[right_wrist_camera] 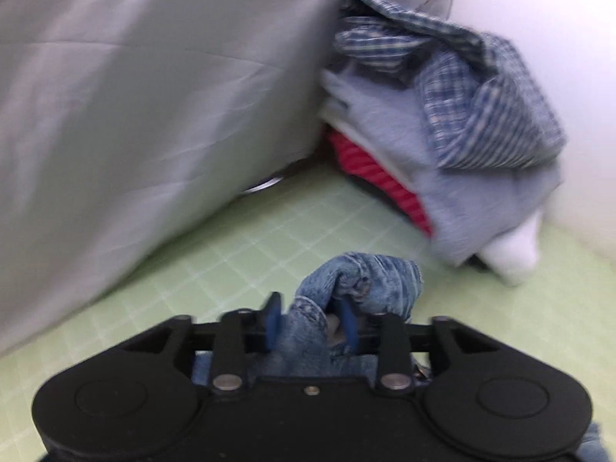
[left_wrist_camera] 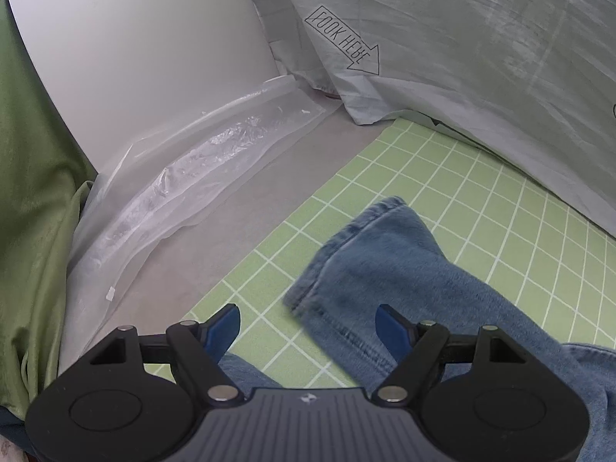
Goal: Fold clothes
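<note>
"LOOK HERE" printed inside an arrow outline on the grey fabric (left_wrist_camera: 442,57), circular mark on it perhaps a logo, unreadable

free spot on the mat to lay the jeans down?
Bare green grid mat between the jeans leg and grey pillow; also mat ahead of the right hand-held gripper. Crowded at the clothes pile.
</note>
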`<state>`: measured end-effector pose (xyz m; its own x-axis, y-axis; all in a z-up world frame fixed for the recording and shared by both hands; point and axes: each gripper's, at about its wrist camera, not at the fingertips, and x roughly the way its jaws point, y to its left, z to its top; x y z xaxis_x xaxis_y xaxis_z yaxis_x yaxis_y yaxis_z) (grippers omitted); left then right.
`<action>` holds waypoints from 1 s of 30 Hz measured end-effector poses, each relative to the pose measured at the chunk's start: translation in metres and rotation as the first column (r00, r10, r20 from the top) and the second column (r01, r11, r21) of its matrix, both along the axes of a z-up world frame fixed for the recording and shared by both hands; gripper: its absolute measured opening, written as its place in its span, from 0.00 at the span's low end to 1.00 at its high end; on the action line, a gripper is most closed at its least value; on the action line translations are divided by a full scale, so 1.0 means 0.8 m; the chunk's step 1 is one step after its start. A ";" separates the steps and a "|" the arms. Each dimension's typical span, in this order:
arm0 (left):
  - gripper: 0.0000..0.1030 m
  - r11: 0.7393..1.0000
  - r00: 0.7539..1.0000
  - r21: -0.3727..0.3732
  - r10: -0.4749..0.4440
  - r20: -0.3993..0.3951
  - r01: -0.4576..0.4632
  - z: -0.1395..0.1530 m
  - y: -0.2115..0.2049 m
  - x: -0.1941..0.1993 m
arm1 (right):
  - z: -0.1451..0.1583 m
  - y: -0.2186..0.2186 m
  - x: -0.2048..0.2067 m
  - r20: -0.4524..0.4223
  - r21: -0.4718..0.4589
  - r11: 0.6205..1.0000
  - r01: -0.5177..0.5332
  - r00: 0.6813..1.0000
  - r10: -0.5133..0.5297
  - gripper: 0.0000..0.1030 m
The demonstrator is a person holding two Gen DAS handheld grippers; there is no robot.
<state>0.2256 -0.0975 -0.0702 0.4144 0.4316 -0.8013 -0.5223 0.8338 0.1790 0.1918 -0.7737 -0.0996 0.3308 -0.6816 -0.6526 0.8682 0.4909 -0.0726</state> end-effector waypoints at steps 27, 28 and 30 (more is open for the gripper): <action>0.79 0.980 0.990 -0.137 -0.140 0.018 0.142 -0.050 0.056 0.100 | -0.054 0.391 0.143 0.059 0.414 0.764 -0.496 0.852 0.521 0.92; 0.79 0.976 0.988 -0.154 -0.152 0.020 0.153 -0.054 0.057 0.108 | -0.054 0.392 0.145 0.057 0.414 0.769 -0.487 0.857 0.512 0.92; 0.79 0.966 0.984 -0.188 -0.176 0.024 0.177 -0.061 0.058 0.125 | -0.053 0.395 0.147 0.060 0.413 0.781 -0.468 0.870 0.490 0.87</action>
<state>0.3259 -0.0512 -0.1187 0.4766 0.1922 -0.8578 -0.3647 0.9311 0.0060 0.3096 -0.4575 -0.1423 0.5053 -0.1174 -0.8549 0.5137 0.8370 0.1887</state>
